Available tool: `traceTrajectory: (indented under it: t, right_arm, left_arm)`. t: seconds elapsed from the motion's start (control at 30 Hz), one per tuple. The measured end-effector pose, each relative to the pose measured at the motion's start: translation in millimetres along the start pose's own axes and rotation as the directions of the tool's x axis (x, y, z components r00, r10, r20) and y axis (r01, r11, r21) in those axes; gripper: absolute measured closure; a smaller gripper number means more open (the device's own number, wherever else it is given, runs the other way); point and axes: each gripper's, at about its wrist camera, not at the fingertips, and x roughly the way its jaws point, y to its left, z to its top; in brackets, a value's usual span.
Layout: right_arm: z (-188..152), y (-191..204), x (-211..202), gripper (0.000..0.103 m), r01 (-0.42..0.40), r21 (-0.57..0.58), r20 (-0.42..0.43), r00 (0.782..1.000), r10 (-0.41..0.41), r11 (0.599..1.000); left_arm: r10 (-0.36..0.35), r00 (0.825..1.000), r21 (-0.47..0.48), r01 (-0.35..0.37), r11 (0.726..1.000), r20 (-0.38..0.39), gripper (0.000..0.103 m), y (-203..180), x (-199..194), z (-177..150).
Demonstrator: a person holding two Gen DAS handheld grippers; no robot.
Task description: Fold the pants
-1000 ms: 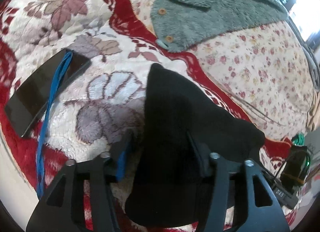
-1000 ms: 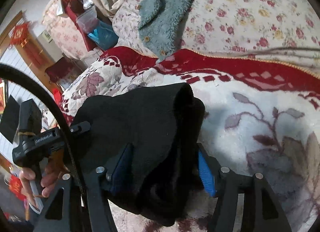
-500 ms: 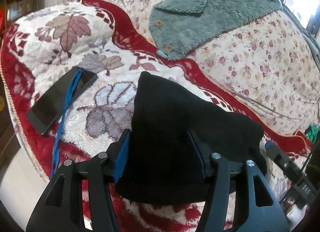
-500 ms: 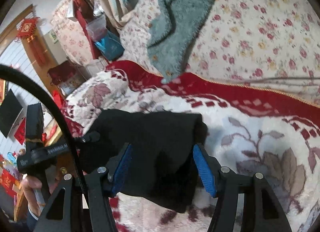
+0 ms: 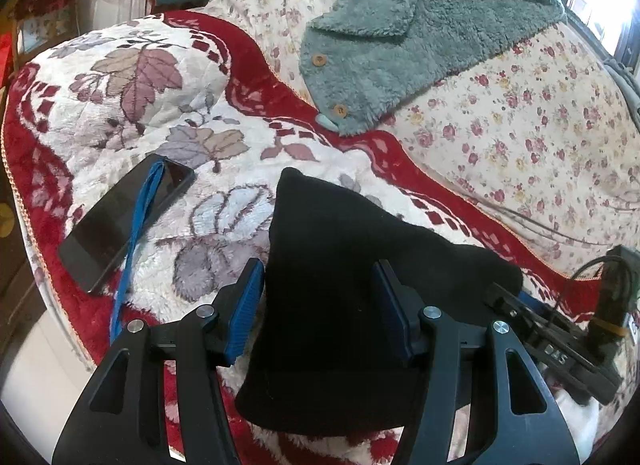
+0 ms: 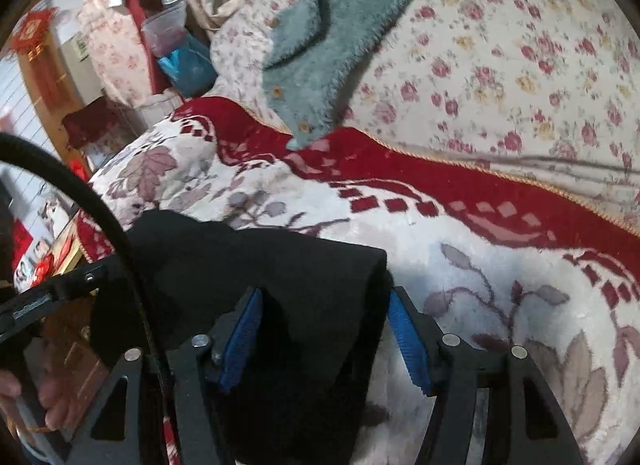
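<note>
Left wrist view: observed black pants (image 5: pixel 360 257) folded into a thick dark bundle, lying on a plush red-and-white leaf-patterned blanket (image 5: pixel 120 105). Found left gripper (image 5: pixel 316 309) angled down over the near end of the bundle, jaws set roughly half apart with cloth between them. Noted blue pads (image 5: pixel 244 305) bare-faced, the left one just beside the bundle's edge; recorded no pinch on the fabric. Logged a dark phone (image 5: pixel 120 221) left of the pants, well apart, with a blue strap (image 5: pixel 136 233) draped across it. Logged a grey-green fleece garment (image 5: pixel 420 33) with wooden buttons farther back, spread on a floral sheet (image 5: pixel 540 125).

Right wrist view, somewhat blurred: found right gripper (image 6: pixel 324 337) straddling the opposite end of the pants (image 6: pixel 260 257), jaws about half apart. Noted both blue pads (image 6: pixel 408 337) showing uncovered faces, the right one just beside the folded edge; recorded no grip. Confirmed bundle resting on the blanket (image 6: pixel 480 285), below the red border. Sighted left hand (image 6: pixel 44 401) at the lower left edge.
</note>
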Motion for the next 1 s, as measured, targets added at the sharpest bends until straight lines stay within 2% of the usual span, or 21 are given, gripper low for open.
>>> traceTrajectory:
  t: [0.1,0.3,0.37,0.6,0.73,0.9,1.0]
  right_arm:
    - [-1.7,-5.8,5.3,0.033,0.003,0.029,0.0,1.0,-0.003,1.0]
    - [-7.3,-1.1,-18.4,0.033,-0.023,0.039,0.038,0.999,0.021,0.999]
    - [-10.4,5.6,-32.1,0.033,-0.043,0.024,0.071,0.997,0.041,0.999]
    - [-26.4,39.9,-79.9,0.033,-0.042,-0.09,0.19,0.98,0.058,0.995]
    - [-37.3,50.0,-99.1,0.033,-0.048,-0.117,0.234,0.969,0.075,0.992]
    - [-49.3,59.1,-110.9,0.033,-0.036,-0.144,0.245,0.967,0.07,0.989]
    - [-59.1,61.5,-114.4,0.033,-0.036,-0.155,0.243,0.967,0.073,0.987]
  left_arm:
    - [0.008,1.0,0.005,-0.008,1.0,0.004,0.047,-1.6,-0.1,-0.3]
    - [0.037,0.999,0.024,-0.038,0.999,0.032,0.047,-11.5,-10.6,-6.0]
    - [0.038,0.998,0.04,-0.04,0.998,0.055,0.047,-17.7,-18.5,-8.9]
    - [0.045,0.988,0.131,-0.065,0.989,0.145,0.047,-48.9,-50.7,-26.6]
    - [0.057,0.981,0.16,-0.087,0.983,0.184,0.047,-59.9,-64.6,-39.0]
    - [0.07,0.974,0.159,-0.106,0.982,0.214,0.047,-64.7,-78.2,-54.8]
    - [0.08,0.977,0.151,-0.111,0.982,0.2,0.047,-64.6,-81.3,-61.9]
